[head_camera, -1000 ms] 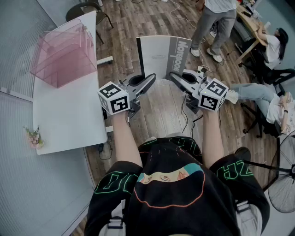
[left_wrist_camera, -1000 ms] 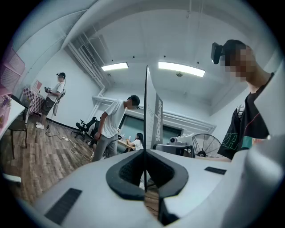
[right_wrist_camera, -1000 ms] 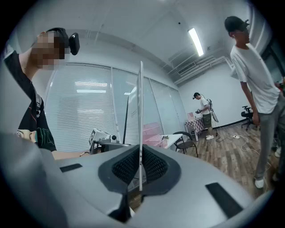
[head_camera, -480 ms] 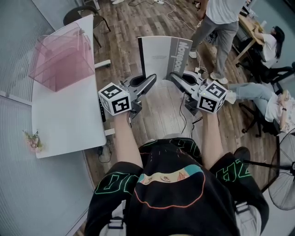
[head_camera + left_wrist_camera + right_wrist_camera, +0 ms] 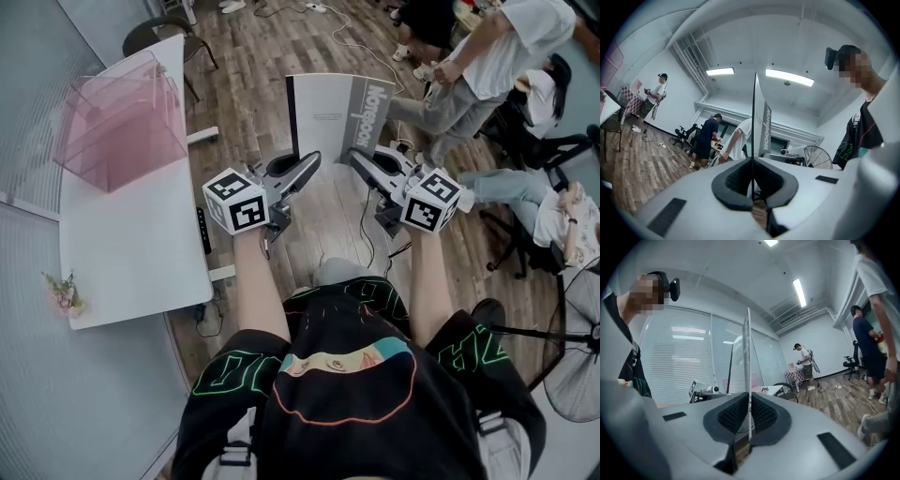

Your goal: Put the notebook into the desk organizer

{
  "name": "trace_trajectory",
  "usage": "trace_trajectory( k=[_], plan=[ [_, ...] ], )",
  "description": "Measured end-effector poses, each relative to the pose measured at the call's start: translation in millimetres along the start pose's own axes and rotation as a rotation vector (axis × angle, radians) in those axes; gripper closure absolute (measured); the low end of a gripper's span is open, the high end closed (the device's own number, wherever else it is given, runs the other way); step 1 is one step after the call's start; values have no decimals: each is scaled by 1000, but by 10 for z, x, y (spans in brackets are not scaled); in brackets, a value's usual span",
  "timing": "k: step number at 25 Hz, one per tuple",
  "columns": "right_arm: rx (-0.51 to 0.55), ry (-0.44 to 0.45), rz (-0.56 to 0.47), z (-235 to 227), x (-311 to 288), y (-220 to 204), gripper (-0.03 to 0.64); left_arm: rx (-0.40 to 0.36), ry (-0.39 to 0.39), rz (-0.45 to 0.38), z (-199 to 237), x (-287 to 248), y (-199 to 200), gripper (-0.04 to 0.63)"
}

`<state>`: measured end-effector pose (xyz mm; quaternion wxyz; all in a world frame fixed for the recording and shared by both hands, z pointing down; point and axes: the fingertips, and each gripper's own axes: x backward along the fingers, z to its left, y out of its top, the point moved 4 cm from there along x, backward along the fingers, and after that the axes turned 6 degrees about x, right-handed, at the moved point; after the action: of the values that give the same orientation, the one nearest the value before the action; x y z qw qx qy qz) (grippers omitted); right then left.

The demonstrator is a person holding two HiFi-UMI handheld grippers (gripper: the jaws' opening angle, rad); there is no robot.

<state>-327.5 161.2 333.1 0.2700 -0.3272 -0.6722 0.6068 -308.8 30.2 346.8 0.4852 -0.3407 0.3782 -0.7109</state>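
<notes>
A white and grey notebook (image 5: 336, 112) is held upright in the air over the wooden floor, in front of me. My left gripper (image 5: 314, 161) is shut on its lower left edge. My right gripper (image 5: 356, 156) is shut on its lower right edge. In the left gripper view the notebook (image 5: 757, 117) shows edge-on, pinched between the dark pads (image 5: 736, 180). The right gripper view shows the same thin edge (image 5: 746, 357) clamped between its pads (image 5: 764, 416). The pink see-through desk organizer (image 5: 122, 117) stands on the white desk (image 5: 131, 244), to the left of both grippers.
A small flower sprig (image 5: 64, 292) lies at the desk's left edge. A chair (image 5: 155, 33) stands behind the desk. People (image 5: 487, 66) stand and sit at the right near office chairs. A fan (image 5: 574, 375) stands at the lower right. Cables run across the floor.
Both grippers and the notebook have barely shifted. The standing person at the upper right has bent over and moved right.
</notes>
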Motion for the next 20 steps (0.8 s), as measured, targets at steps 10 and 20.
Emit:
trace_trajectory(
  k=[10,20],
  plan=[
    [-20,19,-13,-335,-259,50,601,-8,30,-13,323,-131,167,592],
    [-62,43,18,-1439,-869,-86,601,92,90,-37,1396,-645,349,592]
  ],
)
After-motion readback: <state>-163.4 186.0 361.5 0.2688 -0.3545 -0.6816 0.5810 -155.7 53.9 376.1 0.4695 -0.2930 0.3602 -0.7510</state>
